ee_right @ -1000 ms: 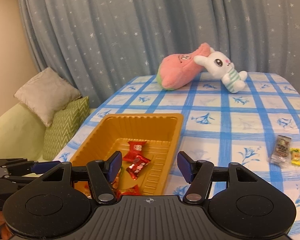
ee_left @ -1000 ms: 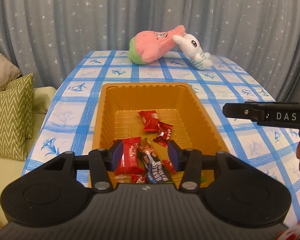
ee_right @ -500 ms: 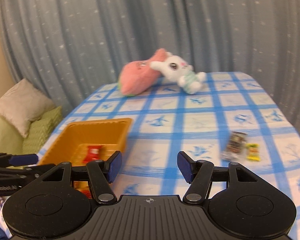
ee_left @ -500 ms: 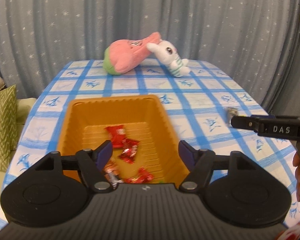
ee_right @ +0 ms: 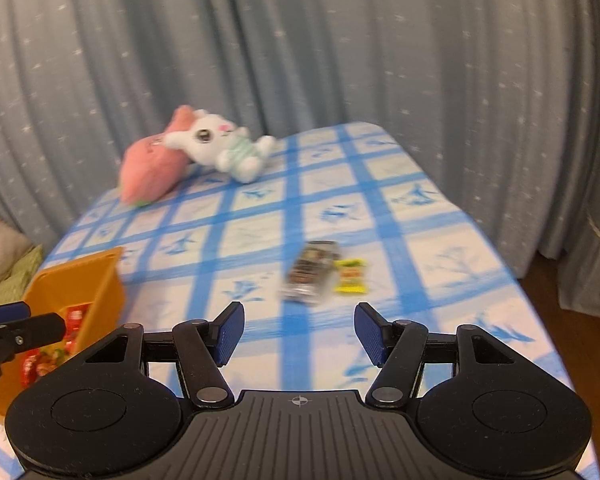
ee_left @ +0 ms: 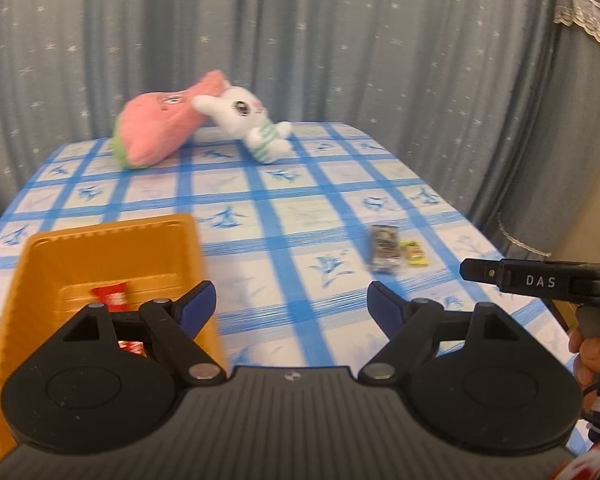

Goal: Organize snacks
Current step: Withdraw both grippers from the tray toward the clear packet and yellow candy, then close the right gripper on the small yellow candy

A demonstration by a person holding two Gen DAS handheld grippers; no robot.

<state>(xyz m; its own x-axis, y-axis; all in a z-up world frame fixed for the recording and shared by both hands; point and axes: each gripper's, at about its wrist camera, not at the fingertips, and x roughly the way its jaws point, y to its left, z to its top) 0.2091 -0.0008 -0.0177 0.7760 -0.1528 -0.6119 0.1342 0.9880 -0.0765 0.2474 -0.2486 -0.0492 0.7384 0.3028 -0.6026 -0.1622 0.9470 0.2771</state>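
Left gripper point(ee_left: 291, 303): jaws opening, nothing between them. Right gripper point(ee_right: 299, 331): jaws apart, empty. Orange tray point(ee_left: 104, 240) at the table's point(ee_left: 292, 208) left edge holds red snacks point(ee_left: 110, 294). A dark packet point(ee_right: 310, 270), blurred, and a yellow candy point(ee_right: 352, 277) lie side by side, apparently touching, toward the right edge.

Black ribbed left claw point(ee_left: 291, 308), blue pads; right claw point(ee_right: 299, 330) marked "DAS".

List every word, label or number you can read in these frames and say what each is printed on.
"DAS": on the side of the right gripper, seen from the left wrist.
Red wrapper in the orange tray: print blurred, unreadable.
Dark snack packet and yellow candy on the tablecloth: print blurred, unreadable.
Pink plush: marking too small.
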